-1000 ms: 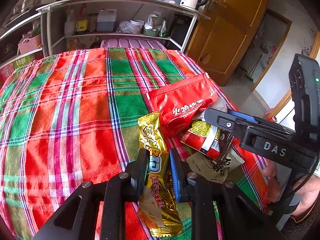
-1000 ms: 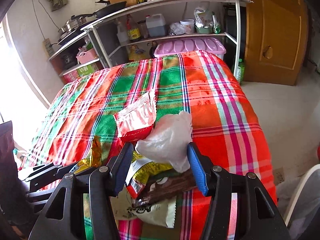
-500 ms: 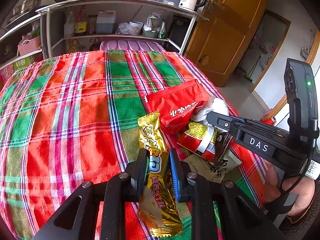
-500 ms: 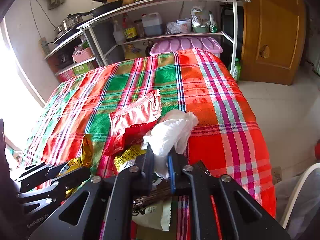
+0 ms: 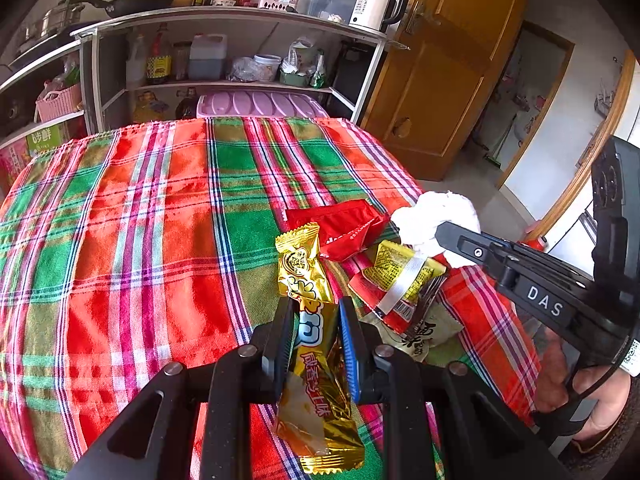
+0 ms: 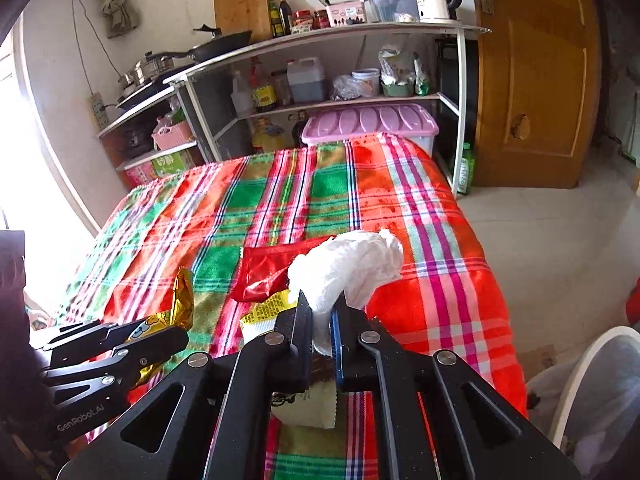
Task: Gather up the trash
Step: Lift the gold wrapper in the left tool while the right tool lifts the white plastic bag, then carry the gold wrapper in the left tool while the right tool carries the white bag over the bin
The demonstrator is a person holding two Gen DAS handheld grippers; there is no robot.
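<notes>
My left gripper (image 5: pixel 314 312) is shut on a gold snack wrapper (image 5: pixel 308 280) and holds it above the plaid tablecloth (image 5: pixel 140 220). My right gripper (image 6: pixel 322 312) is shut on a crumpled white tissue (image 6: pixel 348 268), lifted off the pile; it also shows in the left wrist view (image 5: pixel 436 220). A red foil pouch (image 5: pixel 340 226), a yellow-red snack packet (image 5: pixel 396 284) and a pale wrapper (image 5: pixel 420 336) lie on the cloth between the grippers. The left gripper with the gold wrapper shows at lower left of the right wrist view (image 6: pixel 160 328).
A white-rimmed bin with a clear liner (image 6: pixel 600 400) stands on the floor at right. Kitchen shelves (image 5: pixel 240 40) with bottles and a lilac storage box (image 5: pixel 260 104) stand behind the table. A wooden door (image 5: pixel 440 72) is at right.
My right gripper has closed on the white tissue and lifted it off the pile. Both grippers have risen. The red pouch now lies flatter.
</notes>
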